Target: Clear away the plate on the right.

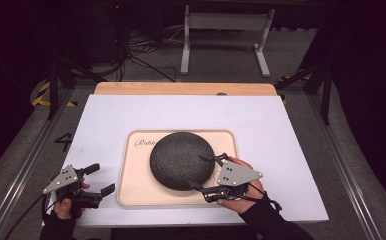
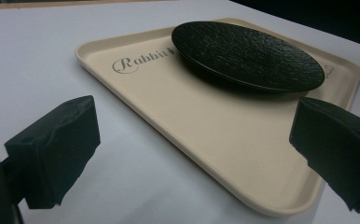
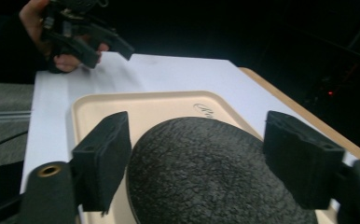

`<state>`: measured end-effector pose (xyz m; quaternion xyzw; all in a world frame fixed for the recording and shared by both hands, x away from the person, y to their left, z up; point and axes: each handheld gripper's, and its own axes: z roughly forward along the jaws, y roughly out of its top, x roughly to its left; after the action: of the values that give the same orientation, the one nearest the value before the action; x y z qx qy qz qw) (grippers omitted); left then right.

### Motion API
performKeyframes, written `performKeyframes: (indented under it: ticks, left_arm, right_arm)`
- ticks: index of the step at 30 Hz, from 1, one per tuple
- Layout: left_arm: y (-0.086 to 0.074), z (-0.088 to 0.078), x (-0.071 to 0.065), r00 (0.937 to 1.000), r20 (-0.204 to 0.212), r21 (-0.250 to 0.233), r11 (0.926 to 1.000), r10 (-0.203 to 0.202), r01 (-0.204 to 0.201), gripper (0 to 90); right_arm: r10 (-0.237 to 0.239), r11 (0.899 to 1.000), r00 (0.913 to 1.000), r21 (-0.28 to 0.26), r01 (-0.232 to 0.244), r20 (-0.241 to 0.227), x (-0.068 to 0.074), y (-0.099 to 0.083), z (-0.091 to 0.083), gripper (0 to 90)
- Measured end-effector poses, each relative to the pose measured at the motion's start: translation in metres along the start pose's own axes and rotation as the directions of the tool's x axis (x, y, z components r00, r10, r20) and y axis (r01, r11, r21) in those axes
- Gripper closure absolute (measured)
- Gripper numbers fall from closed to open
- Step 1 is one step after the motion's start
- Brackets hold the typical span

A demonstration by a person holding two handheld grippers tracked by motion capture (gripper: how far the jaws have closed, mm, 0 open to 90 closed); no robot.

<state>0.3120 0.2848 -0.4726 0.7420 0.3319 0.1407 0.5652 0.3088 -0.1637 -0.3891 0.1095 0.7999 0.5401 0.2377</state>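
High view — dark round plate [image 1: 182, 160] lying rim-down on cream tray [image 1: 129, 185], centred on white counter [image 1: 281, 135]. Right claw [image 1: 204, 173] spread wide at the plate's near-right edge, apparently lined up to straddle that rim. Left claw [image 1: 101, 179] also spread wide and empty, parked just off the tray's left rim, likely waiting to steady it.

Left gripper view — tray [image 2: 225, 154] directly ahead between the two pads; plate [image 2: 248, 53] beyond them, toward the tray's far side, untouched.

Right gripper view — plate [image 3: 206, 177] bulging up between the wide-set pads, no contact visible; left claw [image 3: 115, 49] far ahead over the counter [image 3: 169, 74].
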Motion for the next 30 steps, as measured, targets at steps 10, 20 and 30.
performKeyframes:
  ticks: [10,20,30]
  left_arm:
    - [0.0,0.0,0.0,1.0,0.0,-0.001,1.0,0.005,-0.005,2.4]
    - [0.0,0.0,0.0,1.0,0.0,-0.001,1.0,0.01,-0.01,2.5]
    - [0.0,0.0,-0.001,1.0,0.0,0.0,1.0,0.009,-0.009,2.4]
  right_arm:
    - [0.131,0.989,0.9913,-0.07,-0.132,-0.013,-0.013,-0.01,-0.016,3.9]
    - [0.196,0.97,0.9806,-0.145,-0.195,-0.012,-0.022,-0.025,-0.035,3.8]
    - [0.222,0.962,0.9743,-0.171,-0.214,0.035,-0.035,-0.043,-0.057,3.9]
